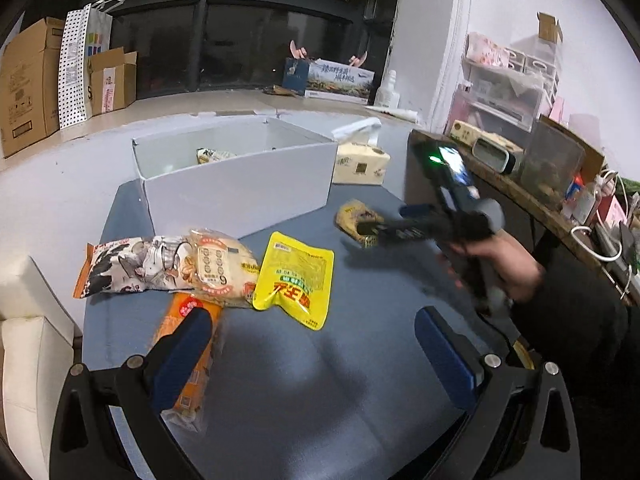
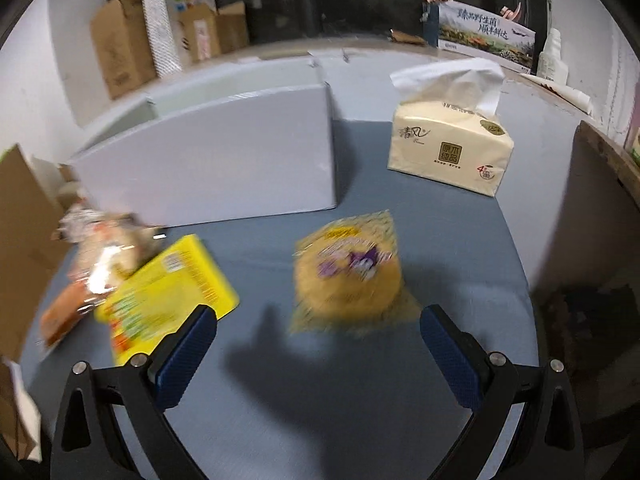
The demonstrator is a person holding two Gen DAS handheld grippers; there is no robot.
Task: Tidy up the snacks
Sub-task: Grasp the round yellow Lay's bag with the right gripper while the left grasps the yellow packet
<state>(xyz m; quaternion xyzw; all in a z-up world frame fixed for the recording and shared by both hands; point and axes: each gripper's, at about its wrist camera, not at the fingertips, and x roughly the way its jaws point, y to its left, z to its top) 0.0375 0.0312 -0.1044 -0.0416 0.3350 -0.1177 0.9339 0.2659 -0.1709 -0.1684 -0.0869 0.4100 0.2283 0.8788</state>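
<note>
1. My right gripper (image 2: 318, 330) is spread wide with nothing between the blue pads (image 2: 186, 360), hanging over the grey-blue table (image 2: 360, 420).
2. Just ahead of it, between the fingers' line, lies a round golden snack pack (image 2: 347, 272) with a purple print, flat on the table and blurred.
3. My left gripper (image 1: 312, 340) is wide open too, holding nothing; its left pad (image 1: 180, 354) sits over an orange snack packet (image 1: 200, 356).
4. In the left view my right hand (image 1: 504, 268) grips the right tool, its tips right at that golden pack (image 1: 357, 222); I cannot tell if they touch it.
5. A yellow pouch (image 1: 296, 280) lies flat mid-table, beside a pale round-cracker bag (image 1: 224, 268) that overlaps a black-and-white printed bag (image 1: 132, 268).
6. Behind them stands an open white box (image 1: 236, 192) with one snack packet (image 1: 214, 155) already inside.
7. A cream tissue pack (image 2: 450, 152) stands to the right of the box, a tissue poking out on top.
8. Cardboard cartons (image 1: 30, 84) sit on the floor far behind.
</note>
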